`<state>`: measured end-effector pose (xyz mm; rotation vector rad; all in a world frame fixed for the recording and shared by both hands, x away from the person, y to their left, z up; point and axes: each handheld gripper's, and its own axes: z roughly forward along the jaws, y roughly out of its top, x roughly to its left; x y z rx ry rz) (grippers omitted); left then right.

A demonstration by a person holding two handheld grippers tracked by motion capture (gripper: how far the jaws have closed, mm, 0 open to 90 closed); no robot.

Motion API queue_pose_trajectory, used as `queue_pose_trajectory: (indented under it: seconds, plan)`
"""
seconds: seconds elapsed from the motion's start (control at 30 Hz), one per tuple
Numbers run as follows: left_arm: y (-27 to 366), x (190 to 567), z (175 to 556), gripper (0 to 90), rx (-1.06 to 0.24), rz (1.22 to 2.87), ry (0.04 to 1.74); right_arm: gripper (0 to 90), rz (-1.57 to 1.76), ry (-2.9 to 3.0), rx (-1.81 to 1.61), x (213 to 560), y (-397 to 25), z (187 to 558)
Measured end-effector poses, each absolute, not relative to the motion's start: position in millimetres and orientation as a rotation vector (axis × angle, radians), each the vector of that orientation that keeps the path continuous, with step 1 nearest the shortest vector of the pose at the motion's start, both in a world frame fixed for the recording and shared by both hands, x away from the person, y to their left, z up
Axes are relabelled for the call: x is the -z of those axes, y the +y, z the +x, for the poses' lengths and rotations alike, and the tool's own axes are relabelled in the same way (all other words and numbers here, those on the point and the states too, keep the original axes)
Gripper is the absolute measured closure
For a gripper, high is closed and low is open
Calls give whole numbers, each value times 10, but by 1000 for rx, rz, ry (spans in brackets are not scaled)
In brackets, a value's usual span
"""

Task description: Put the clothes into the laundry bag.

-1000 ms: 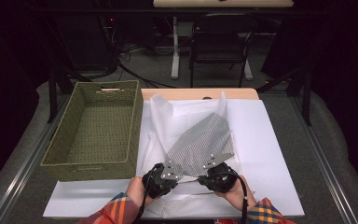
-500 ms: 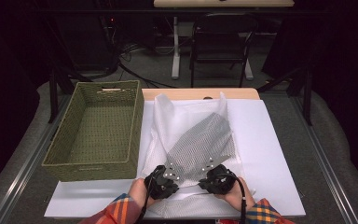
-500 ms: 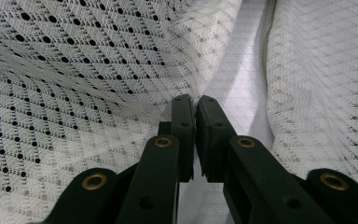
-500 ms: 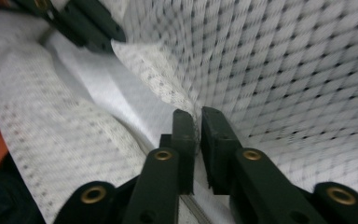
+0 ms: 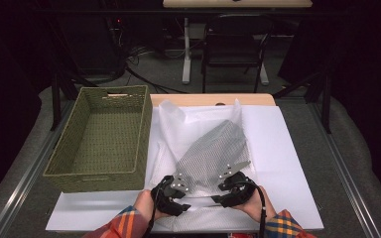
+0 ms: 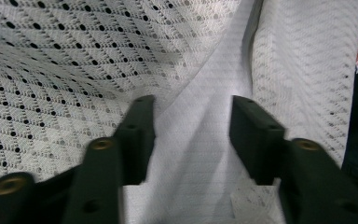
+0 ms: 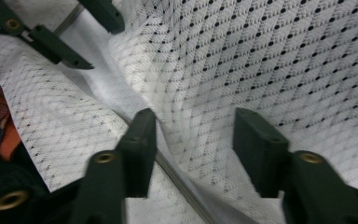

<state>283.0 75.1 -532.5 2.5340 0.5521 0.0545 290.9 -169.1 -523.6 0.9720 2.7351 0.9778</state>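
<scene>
A white knit garment (image 5: 213, 148) with small holes lies crumpled on the white sheet (image 5: 283, 163), part of it raised into a fold. My left gripper (image 5: 174, 194) and right gripper (image 5: 228, 191) sit side by side at its near end, each held in a hand with a plaid sleeve. In the left gripper view, my left gripper (image 6: 191, 135) is open over a smooth band of the garment (image 6: 74, 70). My right gripper (image 7: 193, 140) is open too, straddling a folded edge of the garment (image 7: 284, 70), with the left gripper (image 7: 91, 37) farther off.
A green woven basket (image 5: 94, 181) stands on the left of the table, touching the sheet's edge. A wooden tabletop strip (image 5: 213, 99) shows behind the sheet. Chairs and table legs (image 5: 233, 49) stand on the floor beyond. Bare sheet lies to the right of the garment.
Both grippers have shifted slightly toward the table's near edge. The raised fold of the garment has settled a little lower.
</scene>
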Motion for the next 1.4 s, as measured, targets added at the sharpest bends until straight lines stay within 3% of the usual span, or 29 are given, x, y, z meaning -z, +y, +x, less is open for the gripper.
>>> queue_pose_trajectory:
  seconds: [0.2, 0.27, 0.47, 1.4]
  plan:
    - [808, 5184, 2771, 304, -112, 2470, 558, 262, 956, 2673, -1033, 5141, -1769, 2867]
    - [850, 5131, 2731, 258, -184, 2438, 552, 218, 951, 2641, -1057, 5099, -1802, 2851]
    - [964, 4974, 2646, 155, -334, 2337, 556, 156, 909, 2468, -1134, 4880, -1920, 2775]
    - [1776, 4659, 2371, 49, -524, 2079, 628, 10, 968, 2207, -1195, 4666, -2531, 2500]
